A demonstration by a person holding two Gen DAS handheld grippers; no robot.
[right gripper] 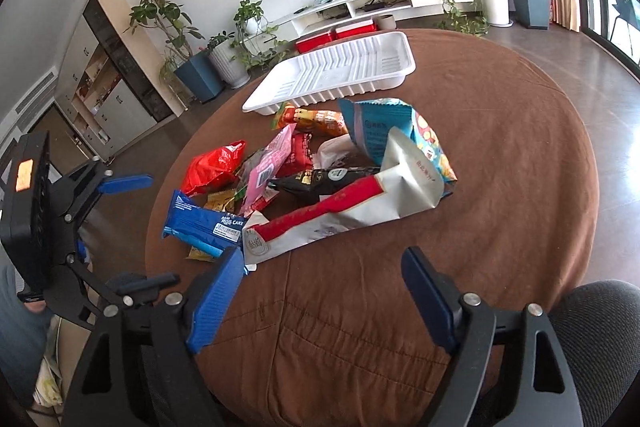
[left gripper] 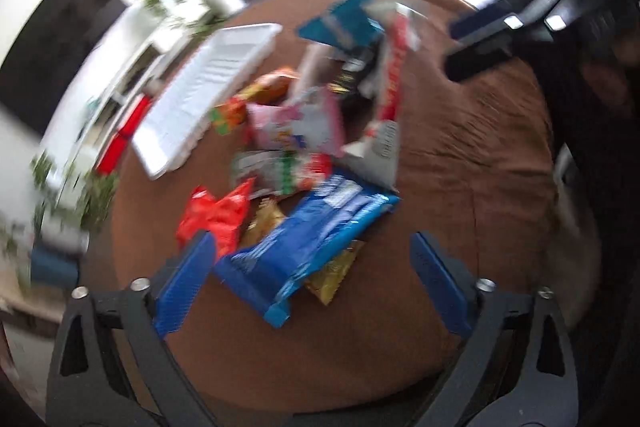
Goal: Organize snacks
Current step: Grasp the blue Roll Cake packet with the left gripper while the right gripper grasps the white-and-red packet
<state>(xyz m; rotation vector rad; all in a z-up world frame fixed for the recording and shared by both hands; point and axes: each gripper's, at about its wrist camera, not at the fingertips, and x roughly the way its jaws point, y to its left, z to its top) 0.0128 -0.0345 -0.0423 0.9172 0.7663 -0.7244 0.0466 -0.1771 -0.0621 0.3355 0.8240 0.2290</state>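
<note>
My right claw (right gripper: 322,301): I am holding it spread wide with nothing between its blue fingers, hovering over the near part of the round brown cloth-covered tabletop (right gripper: 500,155).
My left claw (left gripper: 310,281): I am holding it gaping wide too, gripping nothing, above the near edge of the snack pile; its view is blurred. In the right wrist view it is showing at the left, beside the tabletop's edge (right gripper: 132,231).
Blue roll-cake packet (right gripper: 204,223): lying nearest to me at the pile's left corner, partly over a small yellow wrapper (right gripper: 198,254).
Long red-and-white packet (right gripper: 320,217): lying slantwise across the front of the pile, touching the blue packet's end.
Crumpled red bag (right gripper: 212,167): sitting at the pile's left side.
Pink packet (right gripper: 266,167): leaning in the middle, beside a black packet (right gripper: 324,181).
Light blue crisp bag (right gripper: 384,131): resting at the pile's far right, crumpled.
Orange packet (right gripper: 316,119): lying just beside the tray.
White ribbed plastic tray (right gripper: 336,77): sitting beyond the pile, holding no snacks.
</note>
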